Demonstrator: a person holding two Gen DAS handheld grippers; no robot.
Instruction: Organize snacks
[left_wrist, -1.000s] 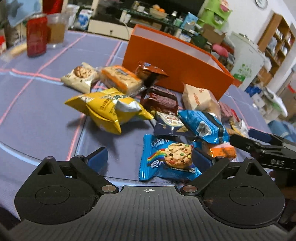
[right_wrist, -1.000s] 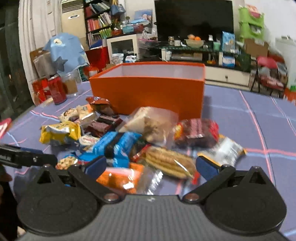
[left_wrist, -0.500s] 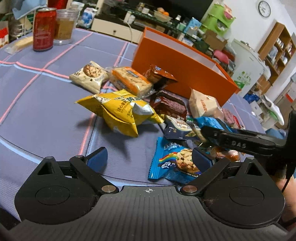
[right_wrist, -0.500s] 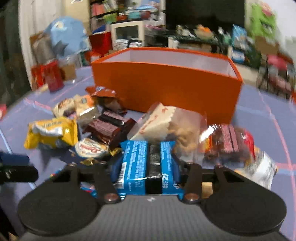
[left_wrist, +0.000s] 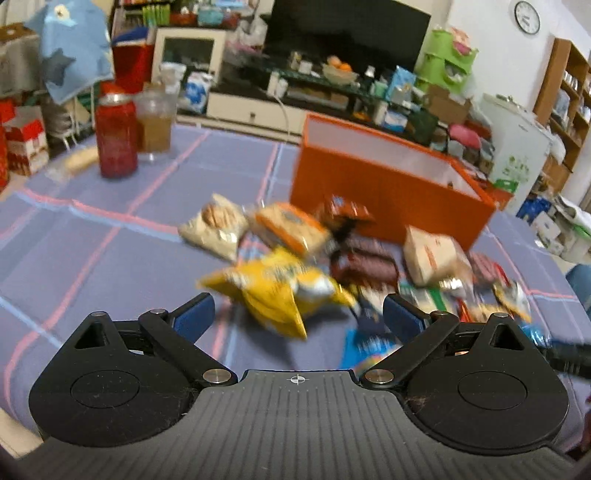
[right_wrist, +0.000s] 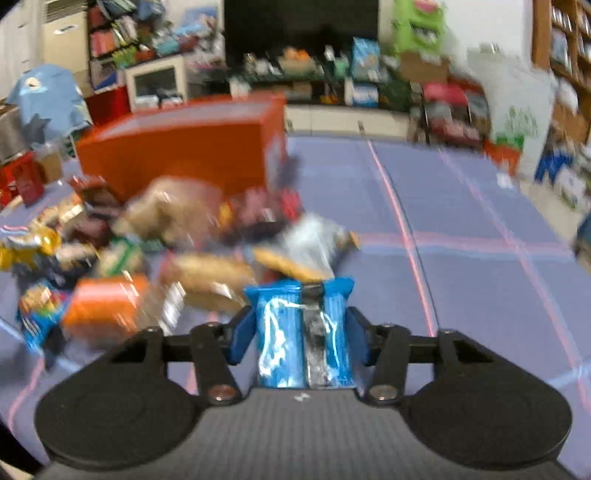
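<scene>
A pile of snack packets lies on the purple tablecloth in front of an orange box (left_wrist: 388, 192), which also shows in the right wrist view (right_wrist: 177, 147). My left gripper (left_wrist: 297, 317) is open and empty, just short of a yellow packet (left_wrist: 280, 291). My right gripper (right_wrist: 301, 332) is shut on a blue cookie packet (right_wrist: 291, 332) and holds it above the table, right of the pile. An orange packet (right_wrist: 103, 302) and a blue chip-cookie packet (right_wrist: 37, 314) lie at the pile's near left. Both views are blurred.
A red can (left_wrist: 116, 136) and a plastic cup of tea (left_wrist: 155, 122) stand at the table's far left. The tablecloth (right_wrist: 480, 258) stretches to the right of the pile. Shelves, a TV and clutter fill the room behind.
My right gripper closed on the blue cookie packet, lifted it off the pile and swung right. My left gripper drew back and tilted up, so the pile looks farther away.
</scene>
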